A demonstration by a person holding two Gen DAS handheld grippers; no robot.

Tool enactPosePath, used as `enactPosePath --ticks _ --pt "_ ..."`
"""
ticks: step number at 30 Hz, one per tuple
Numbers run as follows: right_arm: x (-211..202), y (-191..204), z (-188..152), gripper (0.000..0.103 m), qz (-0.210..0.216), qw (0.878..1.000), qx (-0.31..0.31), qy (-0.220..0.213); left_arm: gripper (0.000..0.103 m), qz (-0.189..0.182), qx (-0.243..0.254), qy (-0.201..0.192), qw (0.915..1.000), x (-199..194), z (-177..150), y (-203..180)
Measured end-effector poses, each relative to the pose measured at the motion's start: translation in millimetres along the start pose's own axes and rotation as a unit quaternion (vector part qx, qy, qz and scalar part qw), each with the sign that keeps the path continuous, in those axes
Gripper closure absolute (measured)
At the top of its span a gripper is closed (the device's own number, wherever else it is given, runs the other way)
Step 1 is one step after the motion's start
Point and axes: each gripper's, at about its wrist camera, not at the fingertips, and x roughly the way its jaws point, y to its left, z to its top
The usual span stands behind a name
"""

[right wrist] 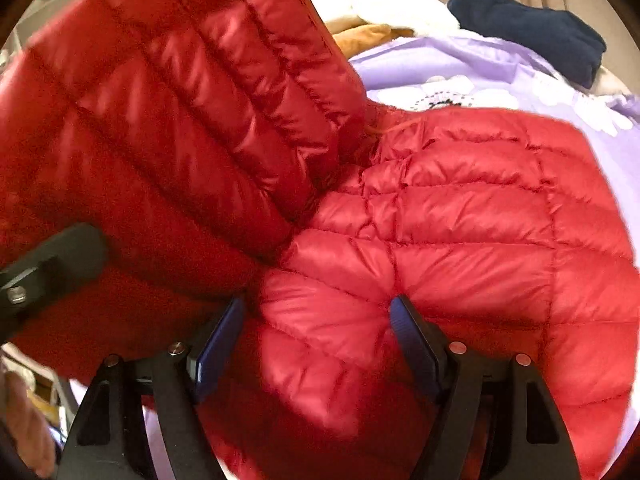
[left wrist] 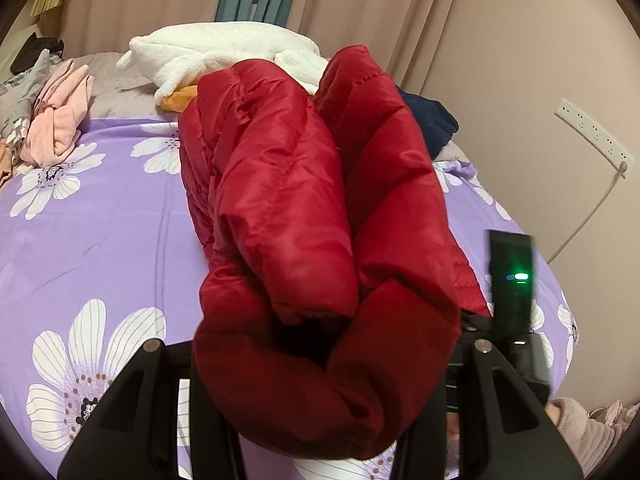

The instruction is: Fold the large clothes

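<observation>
**Red puffer jacket bunched in both grippers over the bed**

The red jacket (left wrist: 304, 200) is a glossy, quilted down garment, its shell slick and shiny, stitched into puffy channels and small padded squares. It lies lengthwise on the bed, rolled into two thick tubes that run away from the near edge, with a duller, matte red cuff or hem folded around the near end. In the right wrist view the jacket (right wrist: 460, 216) fills almost the whole picture, one padded part lifted and tilted at the left, the other spread flatter at the right.

The left hand-held gripper (left wrist: 320, 412) has its black fingers on either side of the near rolled end, and the fabric bulges between them: it is clamped on the jacket. The right hand-held gripper (right wrist: 316, 344) pinches a plump fold of quilting between its blue ribbed pads (right wrist: 412, 344).

Beneath lies a smooth lilac bedsheet (left wrist: 100, 240) printed with large white daisies. At the far end rest a fluffy white fleece (left wrist: 216, 52), an orange cloth (left wrist: 180, 100), a dark navy garment (left wrist: 432, 124) and, far left, crumpled pink clothes (left wrist: 60, 116). Beige pleated curtains (left wrist: 360, 4) hang behind.
</observation>
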Motion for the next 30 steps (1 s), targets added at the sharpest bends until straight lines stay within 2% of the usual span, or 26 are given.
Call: enactPosePath --ticks 6,10,12,15,20,30 --pt "-39.8 -11.1 -9.5 0.027 -0.063 0.997 -0.033 -0.028 0.061 -0.001 0.001 0.003 1.0000 0.3 -1.0 -1.1" --pt "-57.7 -33.7 -9.9 0.027 -0.113 0.993 -0.007 -0.043 0.061 -0.001 0.004 0.006 1.0000 3.4 -0.8 -3.2" --pt "-58.0 -46.0 -9.1 0.028 -0.125 0.991 0.012 -0.040 0.061 -0.001 0.007 0.008 0.9999 4.2 -1.5 -6.2" --pt "-48.2 -62.4 -10.4 0.028 -0.123 0.991 0.041 -0.022 0.061 -0.001 0.011 0.009 0.9999 5.5 -2.7 -10.1" --pt "-32.3 -59.4 -14.3 0.027 -0.143 0.990 0.016 -0.008 0.061 0.000 0.016 0.013 0.9998 7.5 -4.4 -15.2" --pt "-33.2 -44.3 -24.5 0.027 -0.137 0.991 0.011 -0.005 0.061 -0.005 0.022 0.017 0.9996 13.4 -5.6 -19.9"
